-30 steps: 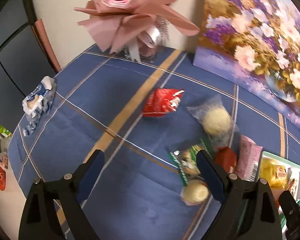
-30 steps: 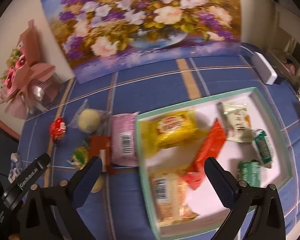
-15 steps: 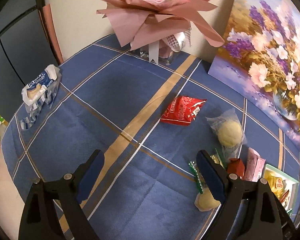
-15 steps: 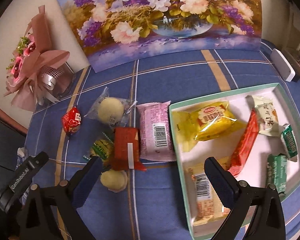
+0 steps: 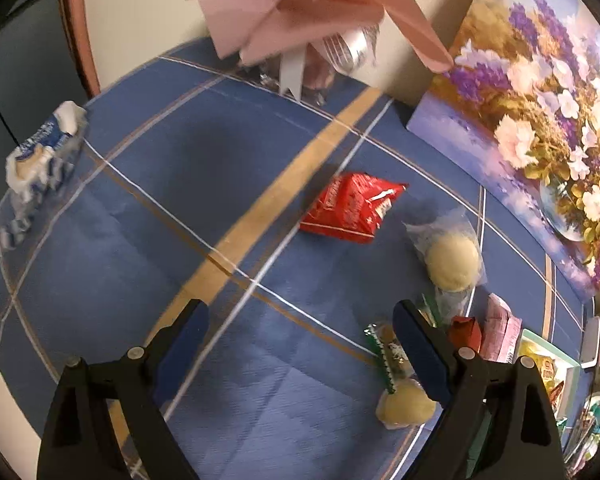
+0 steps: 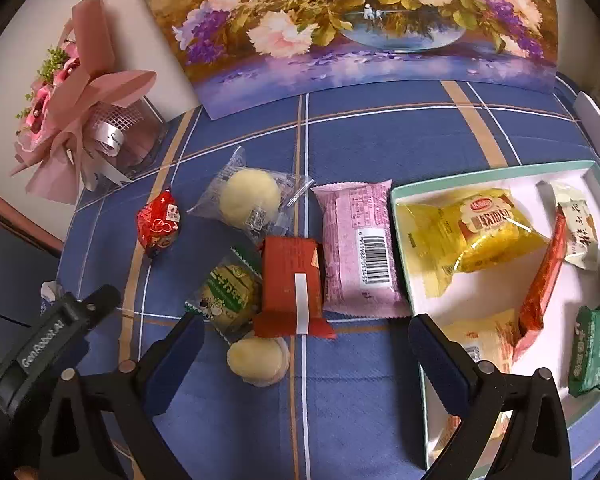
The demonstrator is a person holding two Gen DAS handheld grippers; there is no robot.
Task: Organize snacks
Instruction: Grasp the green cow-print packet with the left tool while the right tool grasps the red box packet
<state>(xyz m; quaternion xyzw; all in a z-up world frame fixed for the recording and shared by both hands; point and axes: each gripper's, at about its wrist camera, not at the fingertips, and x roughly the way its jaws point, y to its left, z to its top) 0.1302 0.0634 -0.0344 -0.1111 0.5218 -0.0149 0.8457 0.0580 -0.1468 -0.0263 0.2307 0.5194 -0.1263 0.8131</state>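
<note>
My left gripper (image 5: 300,320) is open and empty above the blue cloth, short of a red snack bag (image 5: 350,208). My right gripper (image 6: 306,334) is open and empty over a cluster of loose snacks: a red packet (image 6: 292,286), a pink packet (image 6: 358,244), a green-wrapped cake (image 6: 228,286), a small round bun (image 6: 259,358) and a clear-wrapped bun (image 6: 250,200). A white tray with a green rim (image 6: 410,280) at the right holds several snacks, among them a yellow bag (image 6: 484,232).
A pink bouquet (image 6: 72,92) and a flower painting (image 6: 360,16) stand at the back. A blue-and-white packet (image 5: 40,160) lies at the cloth's left edge. The left gripper's body (image 6: 52,328) shows at lower left in the right wrist view. A white device (image 6: 598,126) lies far right.
The left gripper has moved forward and left toward the red bag and bouquet. The right gripper has shifted left from over the tray to over the loose snacks.
</note>
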